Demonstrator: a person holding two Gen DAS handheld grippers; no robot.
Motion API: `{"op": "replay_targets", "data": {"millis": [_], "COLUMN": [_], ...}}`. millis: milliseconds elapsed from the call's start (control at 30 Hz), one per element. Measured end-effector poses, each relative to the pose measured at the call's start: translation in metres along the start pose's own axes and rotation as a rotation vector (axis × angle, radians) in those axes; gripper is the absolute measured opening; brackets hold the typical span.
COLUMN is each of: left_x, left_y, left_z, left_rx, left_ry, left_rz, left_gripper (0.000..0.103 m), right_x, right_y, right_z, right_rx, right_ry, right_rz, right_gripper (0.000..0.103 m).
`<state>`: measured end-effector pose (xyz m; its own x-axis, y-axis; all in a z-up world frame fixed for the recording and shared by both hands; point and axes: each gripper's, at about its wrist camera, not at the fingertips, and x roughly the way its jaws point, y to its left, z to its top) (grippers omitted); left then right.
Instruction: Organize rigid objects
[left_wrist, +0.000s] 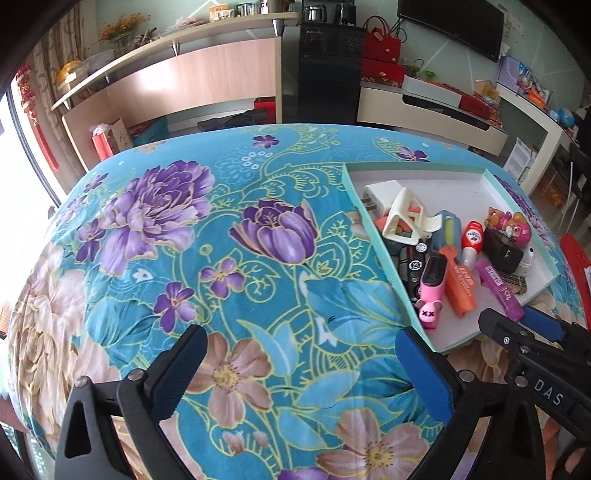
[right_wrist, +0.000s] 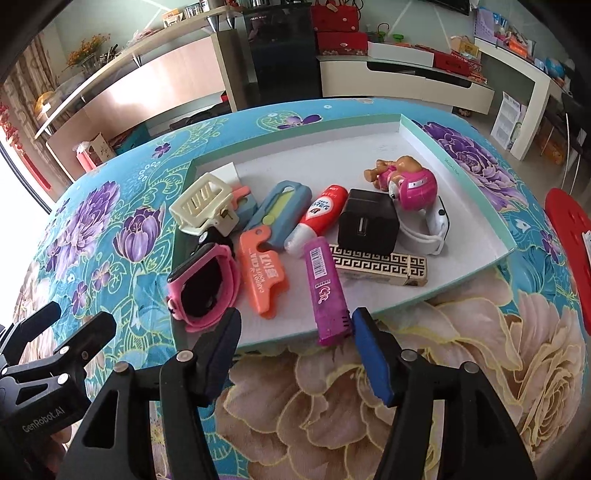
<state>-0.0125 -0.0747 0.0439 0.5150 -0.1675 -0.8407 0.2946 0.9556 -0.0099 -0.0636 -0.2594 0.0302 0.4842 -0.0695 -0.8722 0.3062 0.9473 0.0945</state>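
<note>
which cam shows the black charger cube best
The right wrist view: the black charger cube sits near frame centre, its port face turned to the camera. In the left wrist view it lies near the right edge, smaller and angled, with no port visible.

A shallow mint-edged cardboard tray (right_wrist: 476, 206) sits on the flower-patterned cloth-covered counter (left_wrist: 221, 229); a black cube charger (right_wrist: 367, 221) lies in it, behind a purple plastic highlighter (right_wrist: 325, 288).
</note>
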Motion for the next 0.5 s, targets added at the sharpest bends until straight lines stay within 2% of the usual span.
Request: {"op": "replay_targets", "data": {"millis": [67,500], "left_x": [-0.001,-0.001], "left_y": [0.006,0.045], "left_z": [-0.005,-0.039], "left_rx": [-0.004,-0.056], "left_ry": [0.001,0.016], "left_rz": [0.017,0.086], "left_gripper": [0.103,0.103], "right_x": [-0.002,0.0], "right_y": [0.007,0.044], "right_z": [-0.005,-0.039], "right_rx": [-0.009,-0.029], "right_ry": [-0.001,0.023], "right_rz": [0.006,0.021], "right_gripper": [0.077,0.078]}}
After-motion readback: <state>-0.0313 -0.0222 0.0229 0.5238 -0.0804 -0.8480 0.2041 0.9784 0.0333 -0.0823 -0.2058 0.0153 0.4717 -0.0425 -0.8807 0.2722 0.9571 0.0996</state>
